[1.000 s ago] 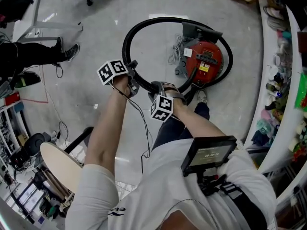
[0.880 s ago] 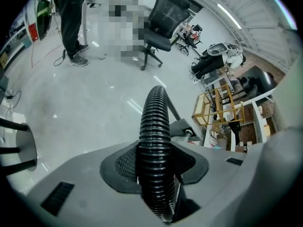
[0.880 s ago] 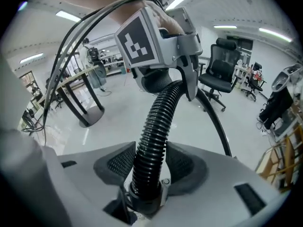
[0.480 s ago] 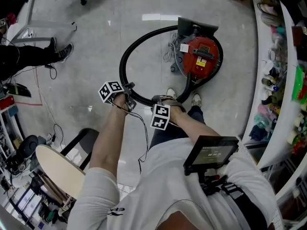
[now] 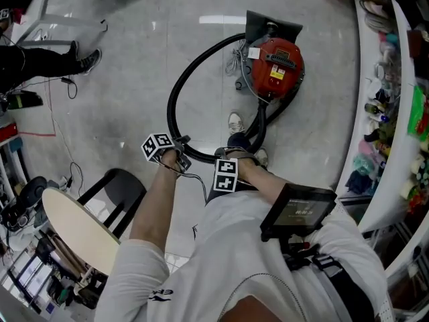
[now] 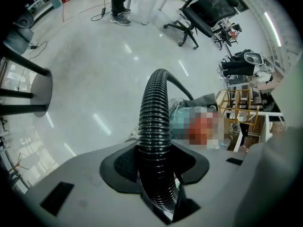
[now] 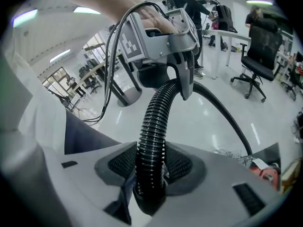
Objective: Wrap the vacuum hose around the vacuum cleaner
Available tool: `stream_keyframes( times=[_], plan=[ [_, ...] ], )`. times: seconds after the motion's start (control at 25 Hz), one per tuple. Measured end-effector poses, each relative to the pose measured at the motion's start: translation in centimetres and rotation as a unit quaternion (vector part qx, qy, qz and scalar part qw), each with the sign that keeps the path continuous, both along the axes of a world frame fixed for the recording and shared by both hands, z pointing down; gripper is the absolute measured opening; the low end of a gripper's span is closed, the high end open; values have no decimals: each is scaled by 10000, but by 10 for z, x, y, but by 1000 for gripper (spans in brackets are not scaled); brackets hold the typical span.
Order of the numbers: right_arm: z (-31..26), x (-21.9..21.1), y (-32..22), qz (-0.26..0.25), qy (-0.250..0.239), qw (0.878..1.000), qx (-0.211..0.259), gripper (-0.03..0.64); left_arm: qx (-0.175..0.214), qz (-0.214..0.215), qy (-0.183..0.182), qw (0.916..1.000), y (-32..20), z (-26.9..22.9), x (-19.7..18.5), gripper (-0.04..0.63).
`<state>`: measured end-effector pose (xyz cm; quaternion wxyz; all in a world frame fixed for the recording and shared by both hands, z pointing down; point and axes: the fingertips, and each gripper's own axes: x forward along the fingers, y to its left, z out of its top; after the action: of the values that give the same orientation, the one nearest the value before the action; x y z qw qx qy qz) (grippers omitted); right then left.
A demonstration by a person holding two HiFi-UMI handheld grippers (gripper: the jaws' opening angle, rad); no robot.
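Note:
The red vacuum cleaner [image 5: 273,69] stands on the grey floor at the top of the head view. Its black ribbed hose [image 5: 172,106] leaves it on the left, loops down to my two grippers and runs back up to it. My left gripper [image 5: 181,157] is shut on the hose [image 6: 156,126], which rises between its pads. My right gripper [image 5: 234,155] has just been closing its jaws, and the hose [image 7: 152,141] is clamped between its pads. In the right gripper view, the left gripper [image 7: 185,86] grips the same hose a short way ahead.
My shoes [image 5: 234,123] stand inside the loop near the hose. A white cord [image 5: 236,62] lies beside the vacuum. A round table [image 5: 77,230] and a black chair [image 5: 120,186] are at the lower left, cluttered shelves [image 5: 395,113] on the right, and another person's legs [image 5: 47,59] at the upper left.
Both grippers have moved back toward my body with the hose in them. The hose loop has gone from a wide ring to a narrow, stretched one. My feet have shifted.

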<state>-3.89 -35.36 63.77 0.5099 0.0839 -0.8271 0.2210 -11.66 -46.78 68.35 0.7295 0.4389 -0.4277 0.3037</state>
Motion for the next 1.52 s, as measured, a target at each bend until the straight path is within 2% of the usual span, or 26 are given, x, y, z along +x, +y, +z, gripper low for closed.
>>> stream_keyframes(
  times=[0.2,0.44,0.68,0.88,1.08,1.32,1.52],
  plan=[
    [-4,17,64,-274,112,9996,-42,183,-85,-112,144,9998,69,-1,13,155],
    [-7,44,141,-438,303,9986,-40,183,-144,-40,330,9993,147,-4,40,155],
    [-12,71,201,-574,440,9974,52,181,-79,302,457,9985,206,-11,70,155],
    [-25,83,239,-421,439,9981,-40,179,-187,736,591,9954,241,-18,89,158],
    [-30,91,271,-248,511,9981,-219,179,-420,1333,868,9864,272,-13,105,170],
    [-33,93,309,278,595,9967,-477,178,-688,1963,1148,9714,310,-7,121,181],
    [-40,92,330,657,636,9947,-460,178,-605,2467,1354,9577,328,-11,126,204]
  ],
)
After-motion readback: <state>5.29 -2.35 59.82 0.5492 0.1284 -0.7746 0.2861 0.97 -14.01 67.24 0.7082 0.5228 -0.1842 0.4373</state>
